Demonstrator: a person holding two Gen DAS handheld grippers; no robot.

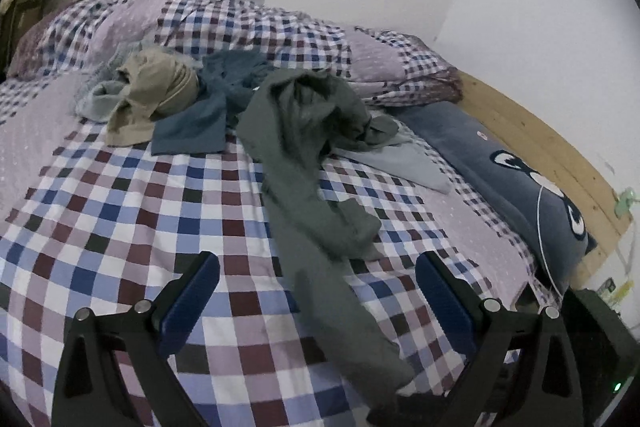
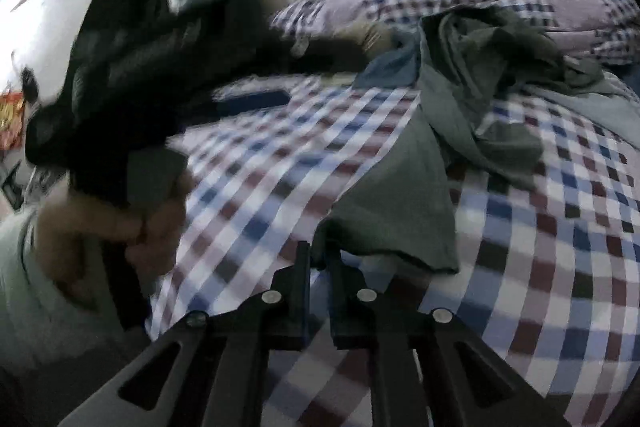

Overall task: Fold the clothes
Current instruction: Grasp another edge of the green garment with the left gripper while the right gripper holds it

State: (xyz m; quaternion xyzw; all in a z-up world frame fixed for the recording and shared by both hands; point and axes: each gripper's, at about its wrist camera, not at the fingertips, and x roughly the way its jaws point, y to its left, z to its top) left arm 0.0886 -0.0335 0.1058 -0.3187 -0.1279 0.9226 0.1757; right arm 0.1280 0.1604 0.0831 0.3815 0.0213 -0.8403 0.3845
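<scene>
The bed (image 1: 120, 211) is covered by a checked sheet (image 1: 168, 227). A grey-green garment (image 1: 304, 155) is spread lengthwise across it. A tan garment (image 1: 152, 99), a blue garment (image 1: 204, 115) and a pale blue one (image 1: 100, 99) are heaped behind. A checked quilt (image 1: 256, 27) is bunched at the far edge. A dark blue item, possibly a pillow (image 1: 512, 171), lies along one side.

Both wrist views look low and close across the checked bed (image 1: 120, 211), sharing the grey-green garment (image 1: 304, 131).
</scene>
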